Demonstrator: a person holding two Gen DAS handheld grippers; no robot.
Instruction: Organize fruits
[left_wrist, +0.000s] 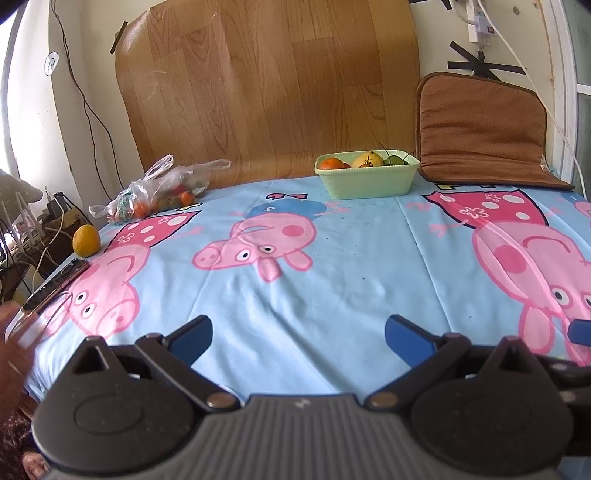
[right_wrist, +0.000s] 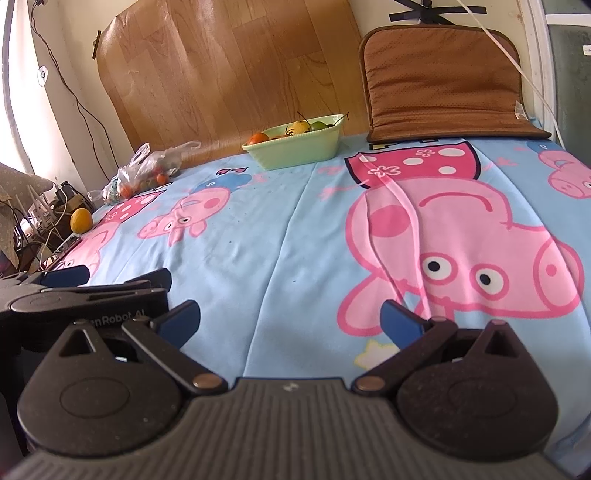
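Both handheld grippers hover low and level, side by side, their blue-padded fingers spread wide with nothing between them. The left gripper (left_wrist: 297, 338) points straight ahead; the right gripper (right_wrist: 290, 319) sits just beside it, the left unit's black body visible at its left edge.

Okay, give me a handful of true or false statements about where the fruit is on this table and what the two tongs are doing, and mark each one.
1. The green dish holds several fruits. True.
2. The left tongs grip the loose yellow fruit. False: they are open and empty, and the fruit sits far off at the table's left edge.
3. The plastic bag has small fruits inside. True.
4. The right tongs are shut. False: open, nothing between them.
5. The brown cushion covers the dish. False: it leans against the wall beside it.
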